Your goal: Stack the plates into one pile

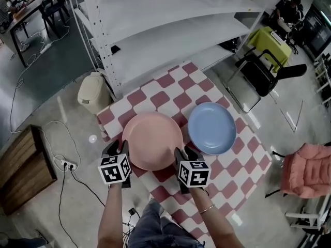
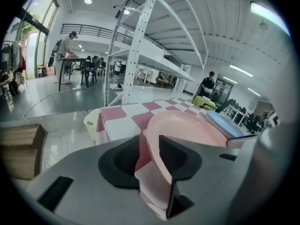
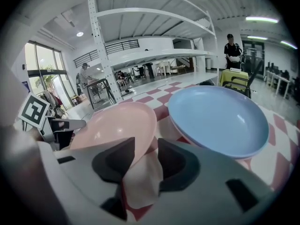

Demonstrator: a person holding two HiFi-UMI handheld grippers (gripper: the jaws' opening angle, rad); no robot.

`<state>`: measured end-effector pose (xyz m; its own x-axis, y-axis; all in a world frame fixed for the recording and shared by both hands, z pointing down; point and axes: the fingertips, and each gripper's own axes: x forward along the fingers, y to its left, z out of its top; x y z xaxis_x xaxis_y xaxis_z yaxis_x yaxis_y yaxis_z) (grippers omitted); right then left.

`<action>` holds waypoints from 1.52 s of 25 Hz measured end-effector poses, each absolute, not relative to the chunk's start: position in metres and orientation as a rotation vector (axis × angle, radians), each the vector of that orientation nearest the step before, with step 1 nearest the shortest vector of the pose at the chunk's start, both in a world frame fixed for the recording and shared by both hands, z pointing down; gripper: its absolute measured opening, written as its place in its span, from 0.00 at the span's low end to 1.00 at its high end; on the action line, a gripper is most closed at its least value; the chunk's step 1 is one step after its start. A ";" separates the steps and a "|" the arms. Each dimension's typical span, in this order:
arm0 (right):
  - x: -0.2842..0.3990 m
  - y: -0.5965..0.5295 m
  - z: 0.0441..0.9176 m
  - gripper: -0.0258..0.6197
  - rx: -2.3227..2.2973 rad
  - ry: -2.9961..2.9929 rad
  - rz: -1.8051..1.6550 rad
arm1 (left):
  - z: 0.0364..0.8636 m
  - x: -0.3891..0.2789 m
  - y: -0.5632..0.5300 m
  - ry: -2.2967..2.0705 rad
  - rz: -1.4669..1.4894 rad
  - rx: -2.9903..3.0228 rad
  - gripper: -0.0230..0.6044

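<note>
A pink plate (image 1: 152, 141) and a blue plate (image 1: 212, 128) lie side by side on the red-and-white checked table (image 1: 170, 89), their rims almost touching. My left gripper (image 1: 118, 148) is at the pink plate's near left rim, and my right gripper (image 1: 185, 153) is at its near right rim. In the left gripper view the pink plate (image 2: 187, 125) has its rim between the open jaws of the left gripper (image 2: 149, 149), with cloth showing beside it. In the right gripper view the pink plate (image 3: 117, 123) likewise reaches between the open jaws of the right gripper (image 3: 146, 151), and the blue plate (image 3: 218, 116) lies to the right.
A white shelf rack (image 1: 155, 35) stands behind the table. On the floor to the left are a beige bin (image 1: 93, 93), a wooden crate (image 1: 20, 169) and a power strip (image 1: 67, 164). A black chair (image 1: 258, 74) and a pink chair (image 1: 307, 169) stand to the right.
</note>
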<state>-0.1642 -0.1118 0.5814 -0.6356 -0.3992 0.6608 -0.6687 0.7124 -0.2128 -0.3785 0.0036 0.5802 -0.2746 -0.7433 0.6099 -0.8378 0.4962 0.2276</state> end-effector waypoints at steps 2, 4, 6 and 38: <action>-0.166 -0.114 0.584 0.27 0.810 -2.322 0.610 | 0.584 -0.381 -0.001 -2.057 0.187 1.297 0.26; -0.168 -0.117 0.587 0.27 0.813 -2.317 0.620 | 0.586 -0.383 -0.005 -2.044 0.188 1.305 0.26; -0.169 -0.119 0.590 0.27 0.815 -2.311 0.627 | 0.589 -0.384 -0.008 -2.032 0.190 1.311 0.25; -0.144 -0.118 0.546 0.22 0.818 -2.375 0.615 | 0.537 -0.351 -0.018 -2.071 0.207 1.382 0.10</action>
